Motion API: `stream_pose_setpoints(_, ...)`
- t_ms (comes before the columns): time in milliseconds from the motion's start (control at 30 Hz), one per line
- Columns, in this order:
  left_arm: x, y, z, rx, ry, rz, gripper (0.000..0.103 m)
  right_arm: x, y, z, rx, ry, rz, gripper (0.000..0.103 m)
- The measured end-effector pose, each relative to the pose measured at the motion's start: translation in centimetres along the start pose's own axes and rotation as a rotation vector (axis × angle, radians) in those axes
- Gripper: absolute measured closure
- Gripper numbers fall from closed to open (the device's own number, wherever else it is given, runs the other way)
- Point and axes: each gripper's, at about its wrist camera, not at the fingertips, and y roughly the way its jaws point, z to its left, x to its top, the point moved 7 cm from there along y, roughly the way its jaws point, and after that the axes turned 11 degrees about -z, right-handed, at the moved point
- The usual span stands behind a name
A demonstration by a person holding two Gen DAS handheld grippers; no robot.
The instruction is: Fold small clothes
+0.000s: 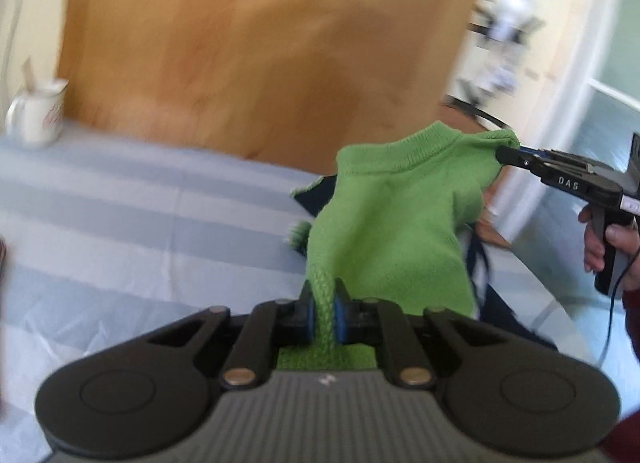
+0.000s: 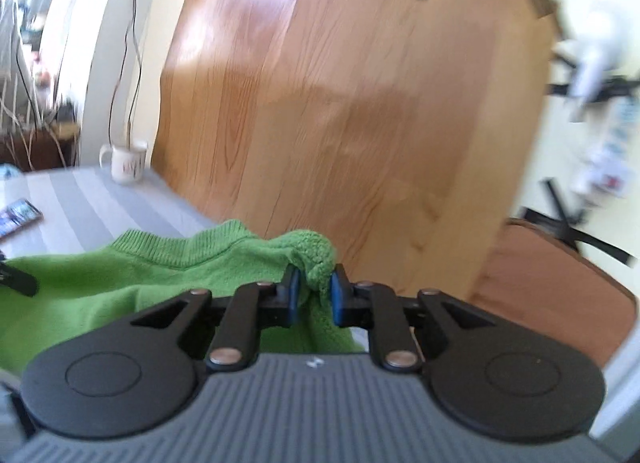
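We saw one small green knitted garment (image 1: 394, 219) with a ribbed neckband, lifted clear of the grey-and-white striped tabletop (image 1: 120, 215) and stretched between the two tools, its body hanging in a slack fold between them. Its knit was fine over the body and coarser and ribbed at the edges where it was pinched. Beneath and behind it lay some darker navy cloth (image 1: 320, 195) with a green edge, too blurred for us to tell what it was. The left gripper (image 1: 325, 313) was clamped on a ribbed strip of the garment, its blue pads (image 1: 340, 313) pressed against the cloth on both sides, and it pointed somewhat downward toward the table. The right gripper (image 2: 313, 295) was closed on a bunched corner near the neckband, with the cloth filling the gap between its blue pads. In the left wrist view we saw it coming in from the right, roughly level, with a hand (image 1: 610, 247) wrapped round its grip and a dark red sleeve (image 1: 632, 303) below. We counted two grippers, one green garment, one white mug (image 1: 36, 115) at the far edge of the table against a wooden panel (image 1: 248, 47), and one phone-like object (image 2: 16, 217) lying flat at the left.
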Motion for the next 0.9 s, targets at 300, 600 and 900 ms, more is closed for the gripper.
stream_pose_setpoints(300, -5.2, 0.3, -4.1, -0.004, 0.323, 0.114, 0.074, -12.2, -7.5, -0.1, -0.027, 0.255, 0.240, 0.089)
stream_pose_setpoints(600, -2.0, 1.8, -2.9, -0.057, 0.206, 0.066, 0.015, -8.8, -7.9, 0.1, 0.021, 0.129, 0.141, 0.060)
stream_pose_setpoints(900, -3.8, 3.9, -2.7, -0.103, 0.093, 0.139, 0.086, -7.6, -3.7, 2.1, 0.194, 0.010, 0.146, 0.035)
